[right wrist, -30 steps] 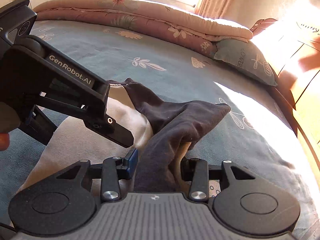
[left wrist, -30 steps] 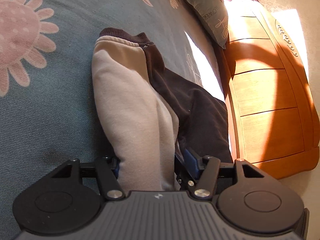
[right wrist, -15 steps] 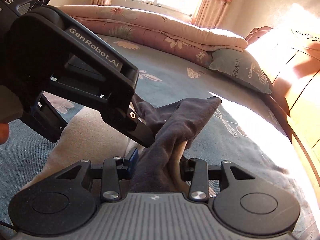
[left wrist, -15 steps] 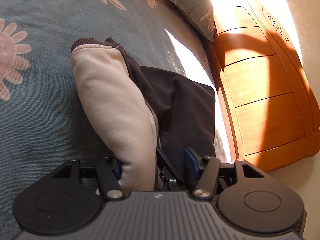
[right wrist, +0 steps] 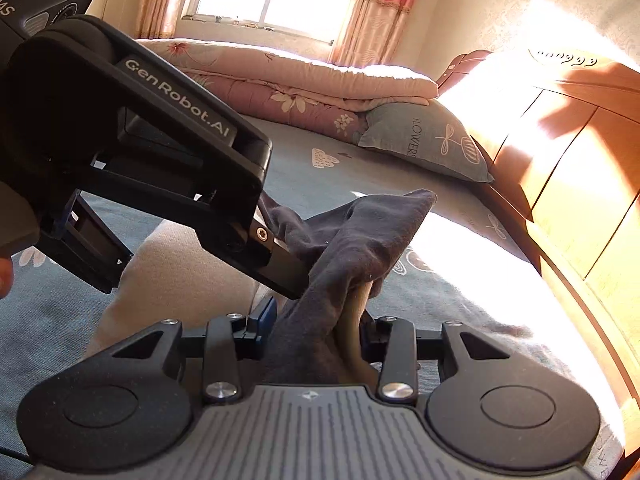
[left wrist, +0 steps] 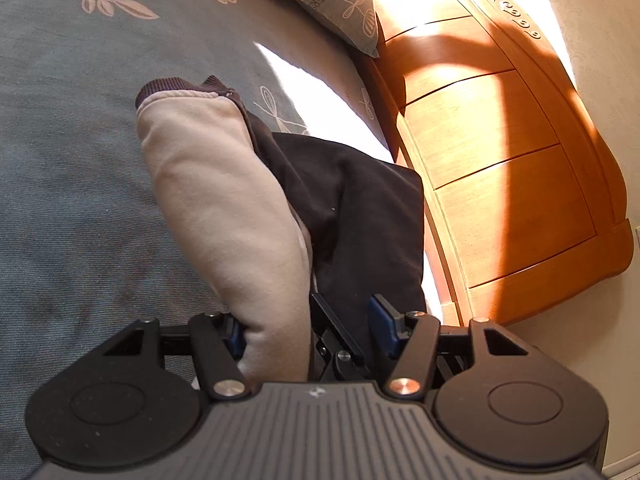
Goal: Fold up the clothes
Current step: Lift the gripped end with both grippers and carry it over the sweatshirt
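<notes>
Both claws clamp the garment (left wrist: 240, 208): left claw (left wrist: 308, 332), right claw (right wrist: 312, 328). Advise carrying edges level toward the headboard (left wrist: 500, 168).

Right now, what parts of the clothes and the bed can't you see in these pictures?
- Left wrist view: the garment's near end is hidden under the left gripper.
- Right wrist view: much of its beige side is covered by the left gripper's body, and its near end by the right gripper.
- What kind of garment it is: bunched, cannot tell.
- Both views: the bed's near edge is cut off.
</notes>
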`<state>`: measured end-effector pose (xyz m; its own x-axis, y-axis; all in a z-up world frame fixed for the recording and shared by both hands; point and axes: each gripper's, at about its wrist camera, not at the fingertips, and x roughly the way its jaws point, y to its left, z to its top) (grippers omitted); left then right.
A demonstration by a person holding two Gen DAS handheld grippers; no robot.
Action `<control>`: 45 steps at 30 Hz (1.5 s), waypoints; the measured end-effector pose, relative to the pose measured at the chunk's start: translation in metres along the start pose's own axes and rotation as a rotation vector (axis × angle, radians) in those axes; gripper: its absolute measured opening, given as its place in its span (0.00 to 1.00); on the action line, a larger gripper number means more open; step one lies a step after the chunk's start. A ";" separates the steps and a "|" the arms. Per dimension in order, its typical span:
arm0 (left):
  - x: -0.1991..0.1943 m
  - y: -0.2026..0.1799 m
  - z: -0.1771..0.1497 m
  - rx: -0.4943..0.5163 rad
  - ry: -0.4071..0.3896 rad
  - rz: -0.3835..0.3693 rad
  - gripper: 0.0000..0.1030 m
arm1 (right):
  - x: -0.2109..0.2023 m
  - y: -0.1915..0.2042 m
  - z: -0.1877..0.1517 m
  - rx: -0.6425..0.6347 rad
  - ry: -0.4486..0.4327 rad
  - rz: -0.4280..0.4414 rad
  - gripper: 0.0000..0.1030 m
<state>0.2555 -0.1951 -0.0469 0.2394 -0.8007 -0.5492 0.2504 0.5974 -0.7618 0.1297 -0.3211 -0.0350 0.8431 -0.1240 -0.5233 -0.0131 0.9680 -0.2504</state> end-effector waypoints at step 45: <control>0.214 -0.090 0.027 0.091 0.203 -0.146 0.57 | 0.093 -0.229 -0.074 -0.050 0.092 -0.159 0.66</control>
<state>0.3098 -0.4188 -0.0869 0.0043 -0.8656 -0.5007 0.3543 0.4695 -0.8087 0.1712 -0.5705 -0.0864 0.7837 -0.2962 -0.5459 0.0875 0.9229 -0.3750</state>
